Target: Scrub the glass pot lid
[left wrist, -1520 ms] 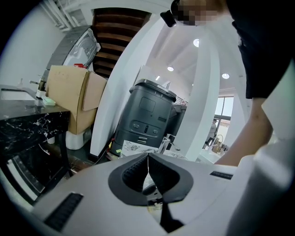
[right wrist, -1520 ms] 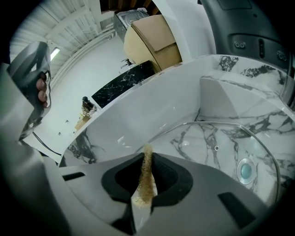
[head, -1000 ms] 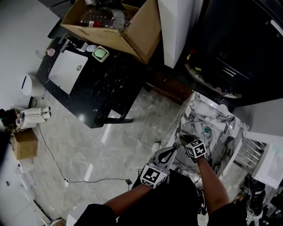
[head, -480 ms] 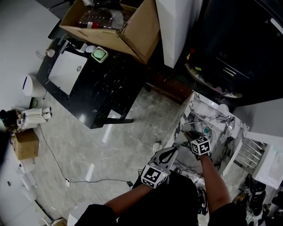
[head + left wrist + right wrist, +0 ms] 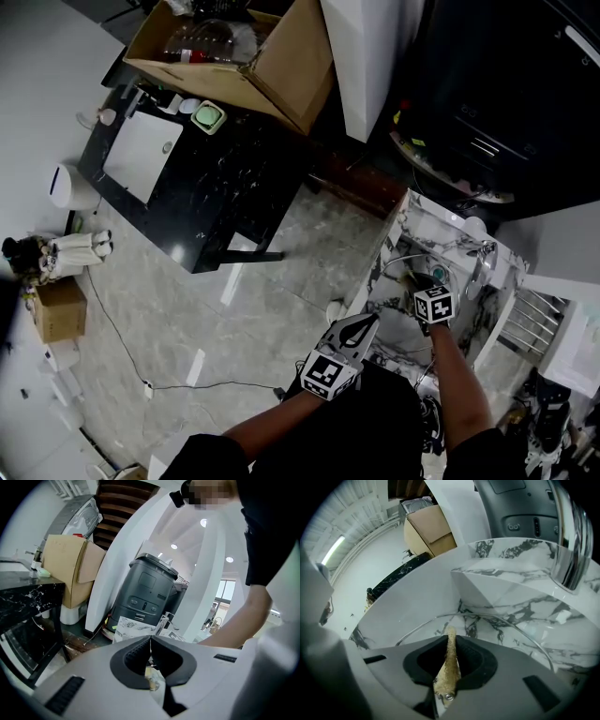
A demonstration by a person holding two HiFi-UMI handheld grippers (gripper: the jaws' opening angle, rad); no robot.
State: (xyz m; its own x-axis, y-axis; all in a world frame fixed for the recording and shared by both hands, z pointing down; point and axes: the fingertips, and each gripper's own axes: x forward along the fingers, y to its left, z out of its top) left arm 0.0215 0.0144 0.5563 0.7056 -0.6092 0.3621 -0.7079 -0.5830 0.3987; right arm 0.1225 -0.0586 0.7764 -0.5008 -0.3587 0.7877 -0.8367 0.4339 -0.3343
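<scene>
Grips a thin tan scouring pad [image 5: 449, 665] edge-on in the right gripper [image 5: 450, 637], its 2 jaws pressed against the pad's faces, low in the marbled sink [image 5: 511, 569] near the chrome faucet [image 5: 567, 541], pad tip pointing at the steel-rimmed glass pot lid [image 5: 501, 632] lying in it; touching or not, cannot tell. Holds the left gripper [image 5: 150, 639] outside the sink's near edge, jaws closed tip to tip with nothing between them.
</scene>
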